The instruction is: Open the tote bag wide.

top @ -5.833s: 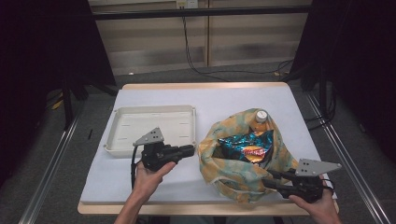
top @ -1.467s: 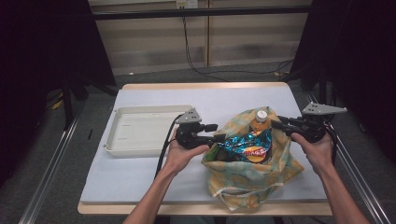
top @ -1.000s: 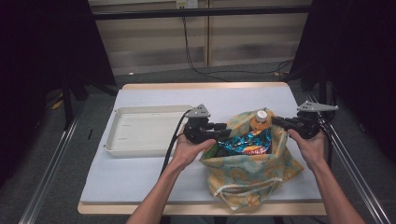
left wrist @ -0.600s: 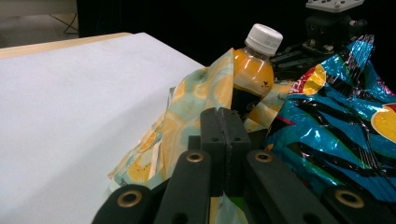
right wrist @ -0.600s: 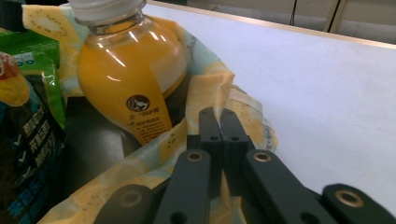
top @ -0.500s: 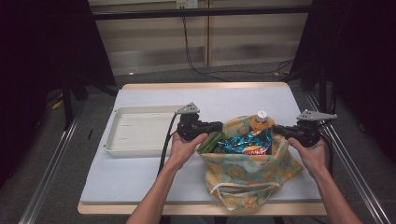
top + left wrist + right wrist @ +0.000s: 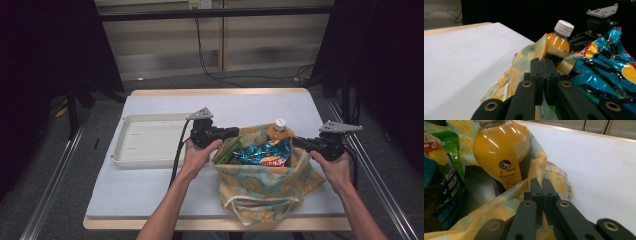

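High view shows the left tongs (image 7: 231, 133) and right tongs (image 7: 299, 142) each clamped on an opposite rim of the patterned cloth bag (image 7: 260, 192), the left having just closed. Its mouth is spread; the orange bottle (image 7: 278, 129) and snack packets (image 7: 262, 154) sit inside, with unloading apparently ahead. White-covered counter (image 7: 150, 190), empty tray (image 7: 145, 145), dark surroundings.

One patterned cloth bag (image 7: 265, 185) sits at the table's four o'clock, holding one orange juice bottle (image 7: 278, 128) and one blue snack packet (image 7: 262, 154). One white tray (image 7: 145, 145) lies at nine o'clock. Two grippers: left gripper (image 7: 234, 132), right gripper (image 7: 298, 142).
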`<state>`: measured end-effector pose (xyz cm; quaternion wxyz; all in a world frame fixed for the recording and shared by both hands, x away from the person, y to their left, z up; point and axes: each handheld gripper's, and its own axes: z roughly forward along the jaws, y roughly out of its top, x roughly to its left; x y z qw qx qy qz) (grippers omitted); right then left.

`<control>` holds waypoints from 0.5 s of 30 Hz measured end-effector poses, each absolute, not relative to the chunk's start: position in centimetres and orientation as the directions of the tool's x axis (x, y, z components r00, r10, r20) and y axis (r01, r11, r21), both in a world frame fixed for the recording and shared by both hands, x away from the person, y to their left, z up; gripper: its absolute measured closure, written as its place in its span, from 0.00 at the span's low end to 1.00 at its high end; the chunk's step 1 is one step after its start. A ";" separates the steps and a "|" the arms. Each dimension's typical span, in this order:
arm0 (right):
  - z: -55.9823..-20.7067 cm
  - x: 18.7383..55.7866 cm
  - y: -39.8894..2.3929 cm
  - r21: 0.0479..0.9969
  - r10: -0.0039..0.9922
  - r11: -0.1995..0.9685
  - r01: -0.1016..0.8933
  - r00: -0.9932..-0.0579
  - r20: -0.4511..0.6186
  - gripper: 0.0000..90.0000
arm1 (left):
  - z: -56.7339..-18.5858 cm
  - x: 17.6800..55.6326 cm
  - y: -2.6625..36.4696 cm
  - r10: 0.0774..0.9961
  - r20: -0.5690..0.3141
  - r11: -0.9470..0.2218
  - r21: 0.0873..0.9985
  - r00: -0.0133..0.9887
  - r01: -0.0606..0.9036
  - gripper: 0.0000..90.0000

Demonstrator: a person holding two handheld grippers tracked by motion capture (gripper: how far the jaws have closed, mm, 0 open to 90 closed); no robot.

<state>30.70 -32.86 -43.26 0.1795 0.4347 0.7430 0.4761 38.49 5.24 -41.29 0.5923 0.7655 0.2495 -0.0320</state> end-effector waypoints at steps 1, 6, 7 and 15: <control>-43.2 30.6 -32.9 0.863 0.817 0.171 0.475 -0.558 0.146 1.00 | -41.4 38.6 5.4 0.355 -0.337 -0.185 0.889 0.872 0.419 1.00; -43.2 30.4 -33.0 0.864 0.816 0.175 0.472 -0.561 0.141 1.00 | -42.0 38.9 5.4 0.380 -0.353 -0.189 0.875 0.855 0.446 1.00; -43.2 30.4 -32.9 0.862 0.817 0.176 0.476 -0.559 0.142 1.00 | -42.1 38.9 5.4 0.381 -0.360 -0.185 0.873 0.852 0.451 1.00; -43.6 30.1 -33.1 0.851 0.815 0.195 0.487 -0.563 0.135 1.00 | -44.9 38.8 4.8 0.396 -0.383 -0.250 0.829 0.834 0.500 1.00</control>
